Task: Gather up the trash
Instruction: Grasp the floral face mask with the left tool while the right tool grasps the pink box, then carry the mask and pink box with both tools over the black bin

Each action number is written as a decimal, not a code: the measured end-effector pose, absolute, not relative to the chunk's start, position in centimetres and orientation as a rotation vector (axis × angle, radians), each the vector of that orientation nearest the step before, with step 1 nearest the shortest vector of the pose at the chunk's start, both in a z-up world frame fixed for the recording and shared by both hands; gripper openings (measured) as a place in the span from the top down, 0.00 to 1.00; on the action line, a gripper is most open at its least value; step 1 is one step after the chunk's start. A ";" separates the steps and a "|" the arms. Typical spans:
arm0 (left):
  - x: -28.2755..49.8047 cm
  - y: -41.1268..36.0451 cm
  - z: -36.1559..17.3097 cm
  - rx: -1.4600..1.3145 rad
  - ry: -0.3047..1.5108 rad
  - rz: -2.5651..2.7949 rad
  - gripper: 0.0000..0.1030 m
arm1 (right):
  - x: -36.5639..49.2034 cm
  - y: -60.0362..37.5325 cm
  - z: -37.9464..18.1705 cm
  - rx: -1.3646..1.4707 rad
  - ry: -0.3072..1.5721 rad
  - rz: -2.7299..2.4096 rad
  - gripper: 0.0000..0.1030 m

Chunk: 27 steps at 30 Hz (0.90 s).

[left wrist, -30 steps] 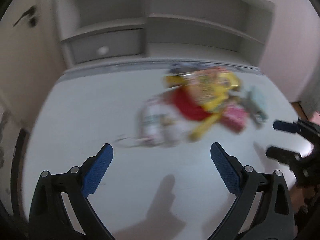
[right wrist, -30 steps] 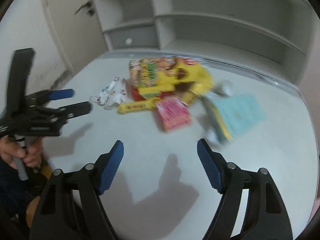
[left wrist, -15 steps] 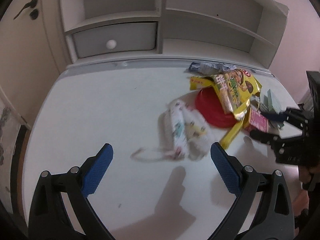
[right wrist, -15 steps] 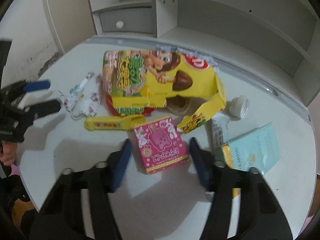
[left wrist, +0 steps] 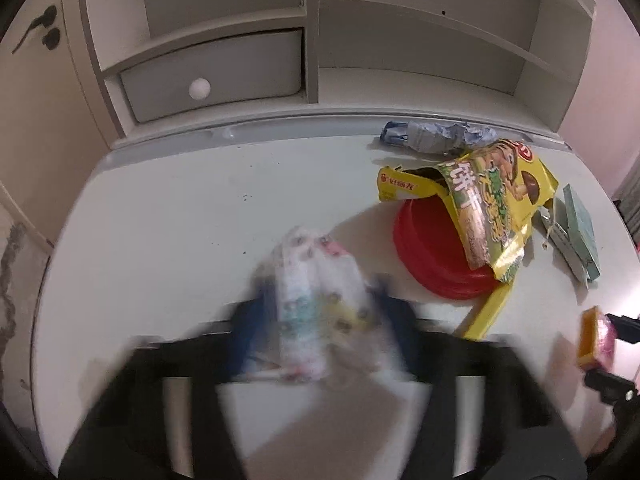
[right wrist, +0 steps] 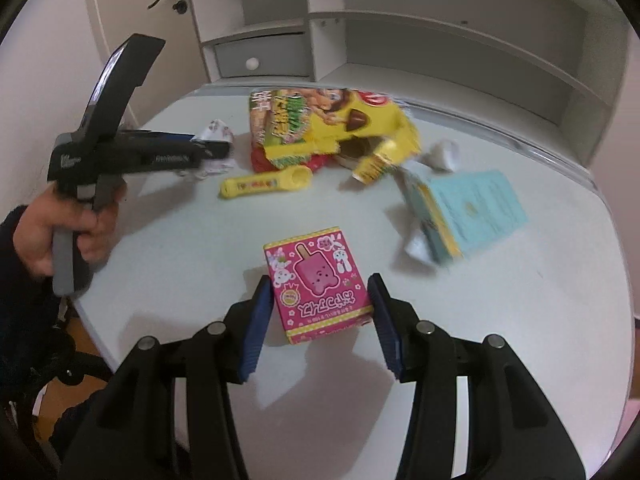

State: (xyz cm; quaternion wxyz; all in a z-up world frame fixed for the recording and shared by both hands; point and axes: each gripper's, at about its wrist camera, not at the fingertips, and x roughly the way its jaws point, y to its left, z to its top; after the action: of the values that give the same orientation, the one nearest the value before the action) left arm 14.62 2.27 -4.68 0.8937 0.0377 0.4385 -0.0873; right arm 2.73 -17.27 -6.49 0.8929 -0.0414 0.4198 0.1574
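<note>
Trash lies on a white table [right wrist: 200, 232]. My right gripper [right wrist: 320, 300] has its blue pads on both sides of a small pink ice-pop box [right wrist: 316, 280] and holds it; the box also shows in the left wrist view [left wrist: 598, 338]. My left gripper [left wrist: 320, 320], blurred, is closed around a white patterned wrapper [left wrist: 316, 300]; from the right wrist view it [right wrist: 216, 148] grips the wrapper [right wrist: 216, 132] at the table's left. A large yellow snack bag [right wrist: 332, 120] lies over a red lid [left wrist: 432, 256].
A yellow tube [right wrist: 264, 184], a light-blue packet [right wrist: 472, 208], a white cap [right wrist: 444, 152] and a crumpled grey-blue wrapper [left wrist: 436, 136] lie around the bag. White shelves with a grey drawer [left wrist: 212, 76] stand behind the table. A door [right wrist: 132, 20] is at left.
Both grippers have closed in: the left one moved forward onto the white wrapper, the right one shut on the pink box and drew it back toward the near table edge.
</note>
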 end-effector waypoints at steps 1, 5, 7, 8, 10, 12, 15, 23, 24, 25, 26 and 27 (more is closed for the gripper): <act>14.3 2.4 -4.3 0.062 0.916 -0.198 0.69 | 2.0 -18.1 -6.4 -0.072 0.865 0.310 0.53; 12.2 1.3 -2.4 0.076 0.868 -0.201 0.72 | -1.5 -23.7 -5.9 0.045 0.838 0.172 0.53; 10.3 -0.7 -0.7 0.094 0.829 -0.256 0.72 | -3.4 -27.2 -5.8 0.104 0.821 0.075 0.53; 9.5 -1.7 0.0 0.104 0.808 -0.279 0.72 | -4.4 -28.6 -5.8 0.123 0.813 0.031 0.53; 7.5 -4.5 1.6 0.127 0.760 -0.348 0.72 | -7.1 -32.8 -6.1 0.179 0.801 -0.095 0.53; 5.6 -7.8 2.7 0.140 0.729 -0.439 0.72 | -10.3 -36.7 -6.7 0.211 0.788 -0.241 0.53; 1.7 -14.7 3.2 0.188 0.693 -0.630 0.72 | -14.5 -41.7 -8.1 0.271 0.786 -0.403 0.53; -10.6 -36.0 -4.3 0.395 0.742 -1.143 0.72 | -26.0 -53.4 -13.5 0.460 0.847 -0.770 0.53; -12.1 -38.7 -6.3 0.400 0.757 -1.198 0.72 | -27.6 -55.0 -14.7 0.485 0.866 -0.822 0.53; -12.9 -40.3 -7.7 0.408 0.779 -1.224 0.72 | -28.5 -55.8 -15.5 0.504 0.878 -0.847 0.53; -13.8 -42.6 -9.8 0.414 0.824 -1.256 0.72 | -29.6 -57.0 -16.9 0.541 0.907 -0.872 0.53; -14.2 -43.9 -11.4 0.416 0.856 -1.273 0.72 | -30.3 -57.6 -17.8 0.566 0.927 -0.876 0.53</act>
State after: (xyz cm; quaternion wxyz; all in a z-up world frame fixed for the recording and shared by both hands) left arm -14.21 -43.92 -11.37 0.7006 0.1869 0.3843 -0.5715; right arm -30.27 -57.62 -17.82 0.7662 0.2607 0.4268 -0.4035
